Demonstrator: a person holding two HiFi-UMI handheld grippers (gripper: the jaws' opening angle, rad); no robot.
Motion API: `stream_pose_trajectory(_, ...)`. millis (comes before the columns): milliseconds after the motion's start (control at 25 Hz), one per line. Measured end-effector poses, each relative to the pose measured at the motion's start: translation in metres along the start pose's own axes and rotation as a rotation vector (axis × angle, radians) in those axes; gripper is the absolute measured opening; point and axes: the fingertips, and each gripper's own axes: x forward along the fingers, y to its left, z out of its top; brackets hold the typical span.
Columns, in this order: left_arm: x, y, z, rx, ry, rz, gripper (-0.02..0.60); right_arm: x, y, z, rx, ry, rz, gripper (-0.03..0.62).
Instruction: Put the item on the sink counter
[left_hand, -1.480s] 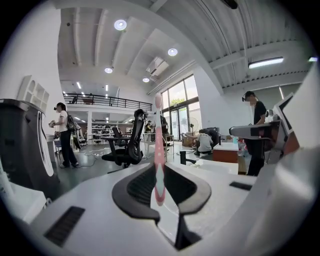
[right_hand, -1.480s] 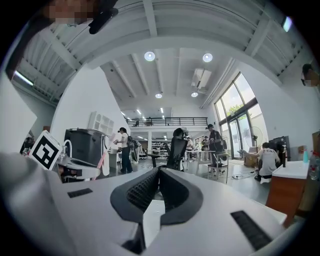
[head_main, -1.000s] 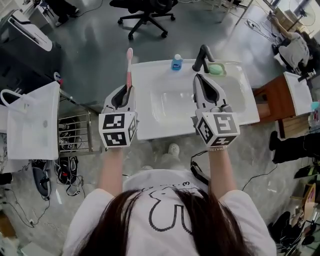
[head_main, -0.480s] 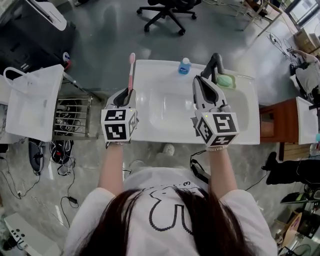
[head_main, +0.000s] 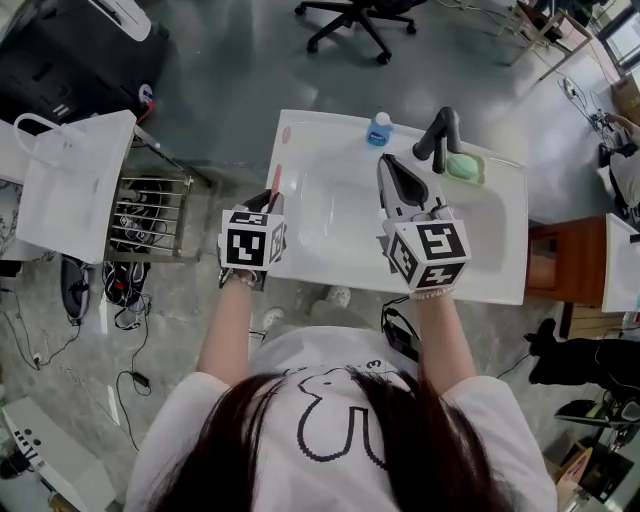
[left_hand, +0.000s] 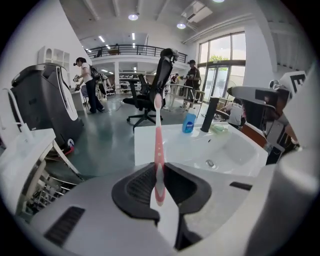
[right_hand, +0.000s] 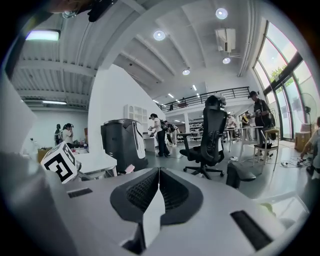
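– Two grippers are showing; what is the left gripper (left_hand: 159, 172) doing?
– Its jaws are pinching the lower handle of a slim pink plastic toothbrush (left_hand: 158, 142), nearly closed on it. The brush is pointing out over the left edge of the white glossy sink counter (head_main: 325, 135).
– And the right gripper (right_hand: 158, 172)?
– It is hovering over the basin (head_main: 340, 205), jaws pressed together, gripping nothing.
– Further back?
– A small blue bottle (head_main: 378, 129) and a black faucet (head_main: 440, 135) are standing along the rear rim. Whether the bristles are touching the counter, I cannot tell.

No legible text, label or number anywhere
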Motion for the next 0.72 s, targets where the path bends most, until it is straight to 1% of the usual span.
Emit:
stream_pose_trajectory(160, 0.015, -0.004, -0.021, -0.009, 0.117, 0.006, 0.06, 0.006, -0.004, -0.006, 0.011, 0.012, 0.016, 0.031)
stream_pose_trajectory(400, 0.03, -0.002, -0.038, -0.008, 0.237, 0.009, 0.06, 0.015, -0.004, -0.015, 0.016, 0.033, 0.038, 0.03)
stream_pose_trajectory(720, 0.043, 0.001, -0.063, -0.061, 0.424, 0.012, 0.061, 0.023, -0.002, -0.014, 0.009, 0.032, 0.081, 0.031)
